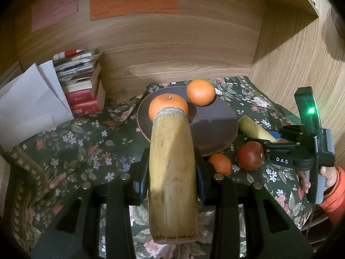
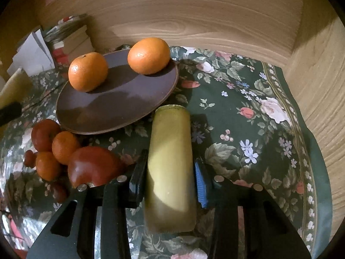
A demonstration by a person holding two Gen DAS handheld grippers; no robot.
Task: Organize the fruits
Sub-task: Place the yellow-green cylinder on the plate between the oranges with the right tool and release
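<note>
Each gripper, left point(image 1: 172, 181) and right point(image 2: 170, 181), clamps a yellowish cylinder mid-length — left cylinder point(image 1: 172, 161), right cylinder point(image 2: 170, 164) — likely stiff, smooth, slippery, near the plate point(image 2: 103, 112) bearing two oranges.

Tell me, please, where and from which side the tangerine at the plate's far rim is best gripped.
Grip the far tangerine across its widest middle, coming down from above and pinching its left and right flanks. It is round, so the middle probably slips least. Both flanks are free: the other tangerine sits apart on the plate, while the wooden panel rises behind it.
</note>
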